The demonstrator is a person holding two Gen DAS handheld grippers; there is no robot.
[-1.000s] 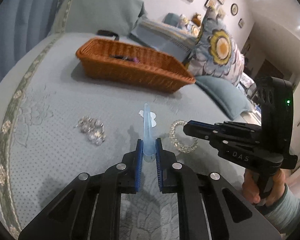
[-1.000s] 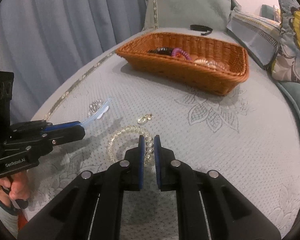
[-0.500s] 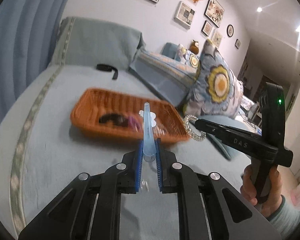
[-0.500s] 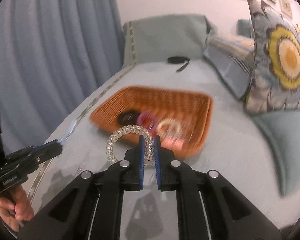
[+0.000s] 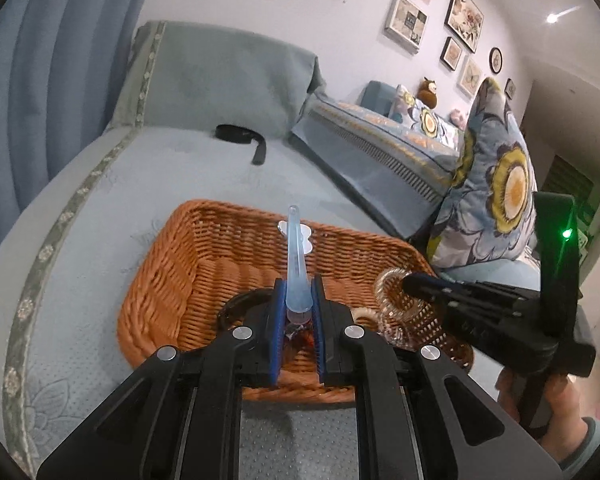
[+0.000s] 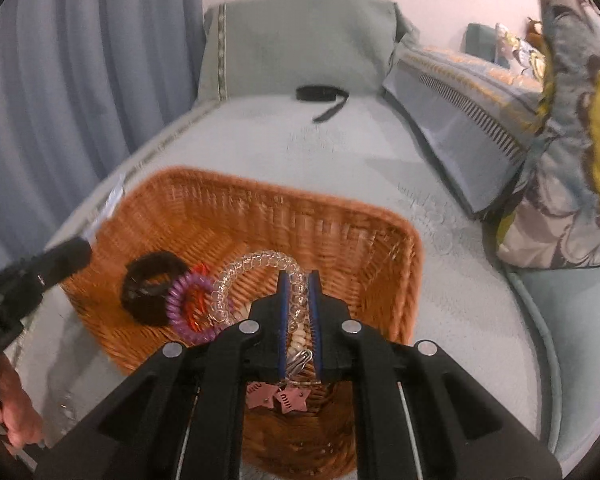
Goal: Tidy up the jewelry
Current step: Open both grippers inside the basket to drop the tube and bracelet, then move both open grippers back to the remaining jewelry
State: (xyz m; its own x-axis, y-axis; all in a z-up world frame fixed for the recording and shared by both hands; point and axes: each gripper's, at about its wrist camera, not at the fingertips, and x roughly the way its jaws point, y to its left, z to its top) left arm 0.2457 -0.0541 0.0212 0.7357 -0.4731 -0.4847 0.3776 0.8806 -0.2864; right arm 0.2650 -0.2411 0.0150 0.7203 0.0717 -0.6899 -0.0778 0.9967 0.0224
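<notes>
- Both loads over wicker basket (image 5: 172,280), not dropped yet: left gripper (image 5: 296,304) clamped on blue hair clip (image 5: 296,264), right gripper (image 6: 299,304) clamped on clear coil bracelet (image 6: 256,264).
- Already in basket, approx 9 o'clock of right jaws: black scrunchie (image 6: 148,292), purple coil tie (image 6: 184,304).
- Only right view shows pink star clips (image 6: 280,396); only left view shows wall frames (image 5: 408,24) at 1 o'clock.

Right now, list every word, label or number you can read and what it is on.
"miu", apparently: each of two pink star clips in the wicker basket.
Left hand-held gripper and right hand-held gripper body markings: blurred or cut off, unreadable.
Wall pictures: too small to read.
</notes>
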